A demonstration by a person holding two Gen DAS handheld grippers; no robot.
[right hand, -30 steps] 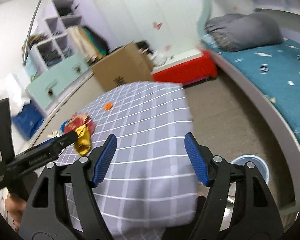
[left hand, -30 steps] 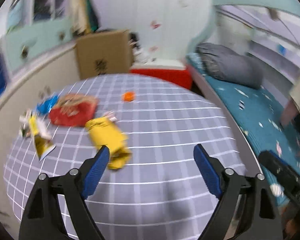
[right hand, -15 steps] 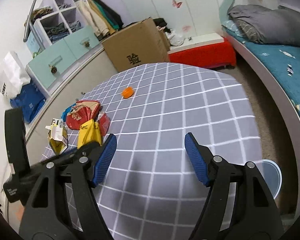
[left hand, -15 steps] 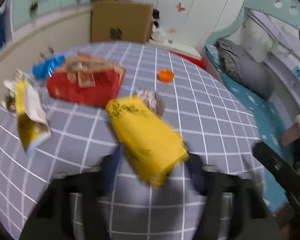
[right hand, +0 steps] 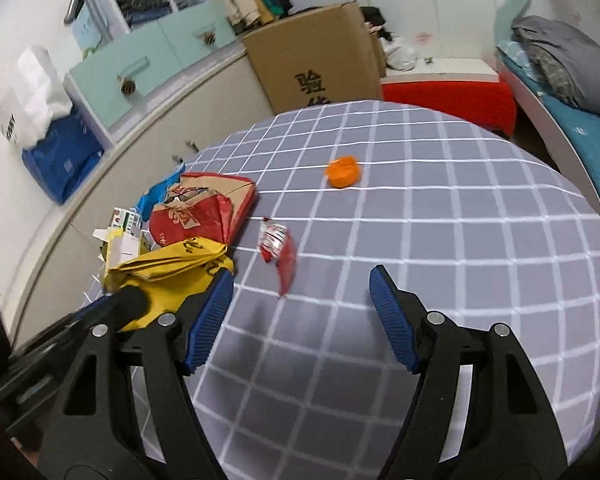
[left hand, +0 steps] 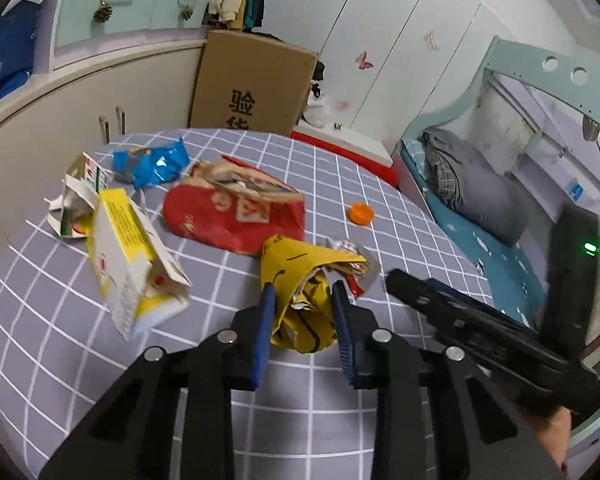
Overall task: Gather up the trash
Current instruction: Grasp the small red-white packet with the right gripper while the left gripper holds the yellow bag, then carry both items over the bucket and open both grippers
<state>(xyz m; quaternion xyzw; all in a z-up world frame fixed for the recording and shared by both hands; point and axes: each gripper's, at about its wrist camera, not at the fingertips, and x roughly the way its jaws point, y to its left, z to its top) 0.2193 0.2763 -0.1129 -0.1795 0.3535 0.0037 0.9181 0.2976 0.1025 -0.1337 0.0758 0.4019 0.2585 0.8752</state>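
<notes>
One yellow wrapper [left hand: 300,304] between left hand-held gripper [left hand: 302,300] pads.

Both cameras ride on hand-held grippers and look forward and down along their own fingers at a table [left hand: 220,400] under a grey checked cloth. The left wrist view sits close over the litter — the yellow wrapper [left hand: 300,308] fills its near middle. The right wrist view stands off to that wrapper's right, facing the open cloth [right hand: 460,240]. They share the yellow wrapper, the orange cap [left hand: 360,213], the cardboard box [right hand: 316,56] and the bed [left hand: 480,200] — and each catches the other gripper at its edge.
</notes>
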